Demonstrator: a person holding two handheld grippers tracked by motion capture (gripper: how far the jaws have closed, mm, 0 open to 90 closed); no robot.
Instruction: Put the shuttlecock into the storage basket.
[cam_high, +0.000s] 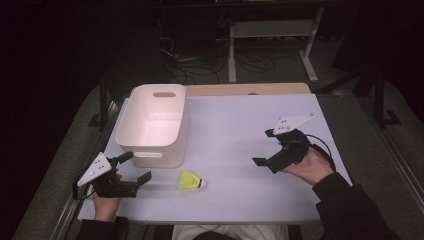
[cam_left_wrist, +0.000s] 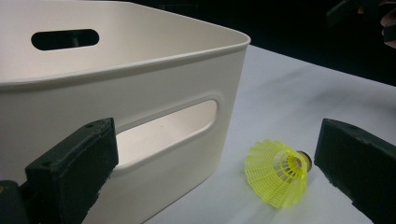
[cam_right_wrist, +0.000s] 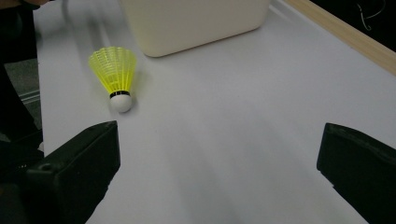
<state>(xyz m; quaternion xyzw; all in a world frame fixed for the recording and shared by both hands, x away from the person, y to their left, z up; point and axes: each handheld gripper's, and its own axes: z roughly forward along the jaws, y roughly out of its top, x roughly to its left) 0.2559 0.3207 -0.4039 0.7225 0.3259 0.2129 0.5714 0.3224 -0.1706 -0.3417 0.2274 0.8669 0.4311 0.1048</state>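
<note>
White table (cam_high: 240, 130) bears a yellow shuttlecock (cam_high: 192, 181); both grippers — left gripper (cam_high: 136, 169), right gripper (cam_high: 264, 147) — gape, empty.

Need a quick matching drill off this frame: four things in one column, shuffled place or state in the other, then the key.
Things:
1. shuttlecock
2. bin
3. left gripper
4. right gripper

Descriptions:
A. white, open-topped, standing at the table's far left
B. yellow skirt, lying on its side on the table
C. jaws apart, held over the table's right half
D. jaws apart, close beside the bin's near wall

Pairs: 1-B, 2-A, 3-D, 4-C
</note>
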